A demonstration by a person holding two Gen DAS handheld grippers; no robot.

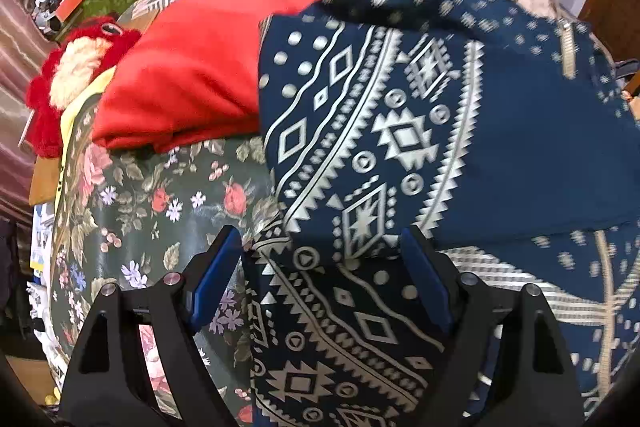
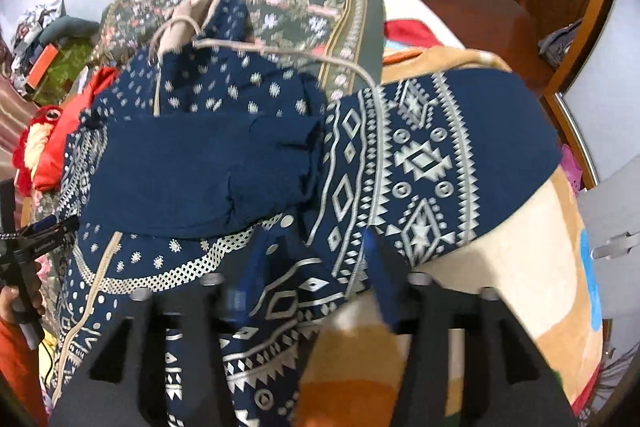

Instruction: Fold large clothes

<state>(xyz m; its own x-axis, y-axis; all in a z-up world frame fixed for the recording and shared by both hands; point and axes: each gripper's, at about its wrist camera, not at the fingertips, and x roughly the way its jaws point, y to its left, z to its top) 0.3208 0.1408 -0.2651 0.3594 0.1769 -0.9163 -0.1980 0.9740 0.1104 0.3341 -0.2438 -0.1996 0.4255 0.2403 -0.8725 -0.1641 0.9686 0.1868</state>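
The navy patterned garment (image 1: 420, 131), a zip-up hooded top printed with pale geometric bands, lies on the bed, spread over the floral bedspread (image 1: 160, 195) and, toward the bed's right side, over an orange and cream blanket (image 2: 520, 267). Its sleeves are folded in across the body. The beige-lined hood (image 2: 192, 15) and its drawcord point toward the far edge of the bed.

The left tongs (image 1: 320, 259) hang over the near part of the garment with their blue pads standing wide apart. A patterned fold of the cloth lies in the gap between them, and neither pad presses on it. The left pad sits over the bedspread just beside the garment's left edge; the right pad sits over the cloth.

The right tongs (image 2: 308, 267) are blurred. Their jaws stand partly apart, and the patterned hem of the garment lies between and under them; the pads do not appear to clamp it. The right pad is beside the garment's right edge, where the cloth meets the blanket.

A folded red garment (image 1: 208, 67) rests on the bedspread just left of the navy one, touching it. A red plush toy (image 1: 76, 67) lies at the bed's left edge. A hand (image 2: 20, 303) gripping a handle shows at the left rim of the right wrist view.
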